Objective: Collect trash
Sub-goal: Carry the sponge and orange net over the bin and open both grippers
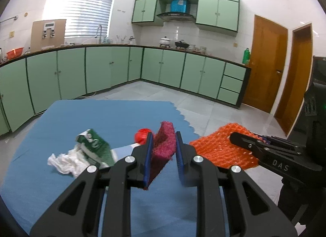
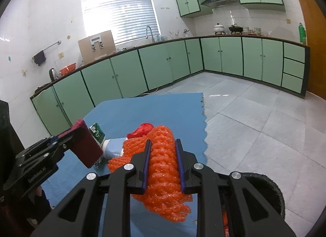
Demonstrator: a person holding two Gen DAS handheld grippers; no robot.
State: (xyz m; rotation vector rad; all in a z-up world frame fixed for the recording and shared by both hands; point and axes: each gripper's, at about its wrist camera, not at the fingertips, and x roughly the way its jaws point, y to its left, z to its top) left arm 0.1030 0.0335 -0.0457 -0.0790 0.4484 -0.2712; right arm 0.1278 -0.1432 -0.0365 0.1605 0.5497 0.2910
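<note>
Trash: fuzzy magenta scouring pad [image 1: 164, 145] clamped in left gripper [image 1: 163, 151]; orange foam netting [image 2: 163, 167], knobbly, pinched by right gripper [image 2: 163, 155]. Crumpled white tissue [image 1: 65, 160], green carton [image 1: 97, 147] partly hidden.

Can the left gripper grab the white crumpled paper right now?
Probably not yet: the left gripper is shut on the magenta sponge. The white crumpled paper lies uncovered on the blue mat.

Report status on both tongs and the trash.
Left tongs shut on maroon scouring pad. Right tongs shut on orange foam net. Green carton, white tissue, red scrap on blue mat. Nothing obstructing.
</note>
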